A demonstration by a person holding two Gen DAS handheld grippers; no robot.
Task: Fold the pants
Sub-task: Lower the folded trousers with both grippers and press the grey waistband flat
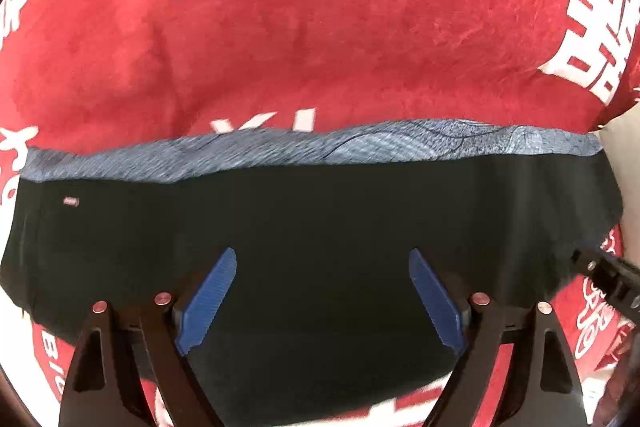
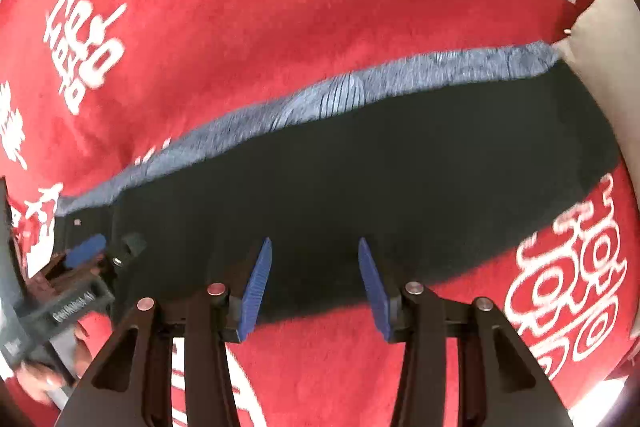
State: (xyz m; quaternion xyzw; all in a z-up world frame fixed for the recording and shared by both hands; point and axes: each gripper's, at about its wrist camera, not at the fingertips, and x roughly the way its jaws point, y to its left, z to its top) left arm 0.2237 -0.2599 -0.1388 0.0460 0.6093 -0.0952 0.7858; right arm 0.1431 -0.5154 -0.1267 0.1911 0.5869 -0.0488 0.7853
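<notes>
**A:** Looking down your left claw (image 1: 322, 297), you have the blue ribbed pads spread wide with nothing between them; they hang over the dark, near-black fabric pants (image 1: 312, 227), which lie flat as a long folded band. I'd judge you hold it wide so the cloth stays free and settles.

**B:** And your right claw (image 2: 315, 287)?

**A:** Its jaws stand apart at a middling gap, empty too, above the near edge of the pants (image 2: 360, 179). The pads touch no cloth, so to me the fold looks laid and let go.

**B:** What lies around you?

**A:** The pants rest on a red fleecy blanket with white lettering (image 1: 320, 39) that covers the surface; whether a bench or a bed is under it, you cannot tell. Along the far edge of the pants runs a blue-grey patterned strip of cloth (image 1: 360, 143), probably their lining or waistband showing. In the right view, your other claw (image 2: 86, 247) and a hand (image 2: 44, 379) sit at the left end of the band.

**B:** Anything in the way?

**A:** Nothing lies on the pants. Beyond, at the far right, a pale plain surface (image 2: 600, 67) meets the blanket's edge.
</notes>
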